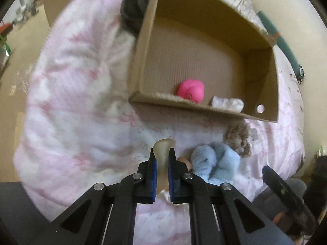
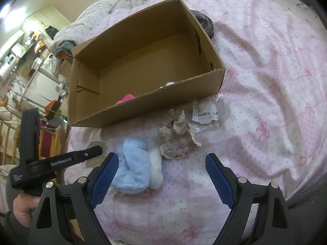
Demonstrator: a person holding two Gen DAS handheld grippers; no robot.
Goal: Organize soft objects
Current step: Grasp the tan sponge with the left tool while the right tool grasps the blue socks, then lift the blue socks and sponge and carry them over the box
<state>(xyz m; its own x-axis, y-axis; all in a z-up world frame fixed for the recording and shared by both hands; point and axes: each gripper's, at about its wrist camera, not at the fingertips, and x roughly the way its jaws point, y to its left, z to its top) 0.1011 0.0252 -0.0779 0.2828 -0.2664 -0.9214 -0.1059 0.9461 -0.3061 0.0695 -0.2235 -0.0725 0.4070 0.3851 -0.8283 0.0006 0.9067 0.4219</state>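
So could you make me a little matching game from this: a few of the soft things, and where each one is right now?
Things:
1. pink plush toy
2. beige lacy scrunchie
3. pale rubbery piece
4. blue fluffy item

Places:
A. clamped in the left hand-held gripper
B. inside the cardboard box
C. on the bedspread, nearest the open right hand-held gripper
D. on the bedspread beside a barcoded packet

Pairs: 1-B, 2-D, 3-A, 4-C

You work over a bed under a pink bow-print quilt. Beyond its far edge, a cream wall backs cluttered shelves (contents too small to tell).
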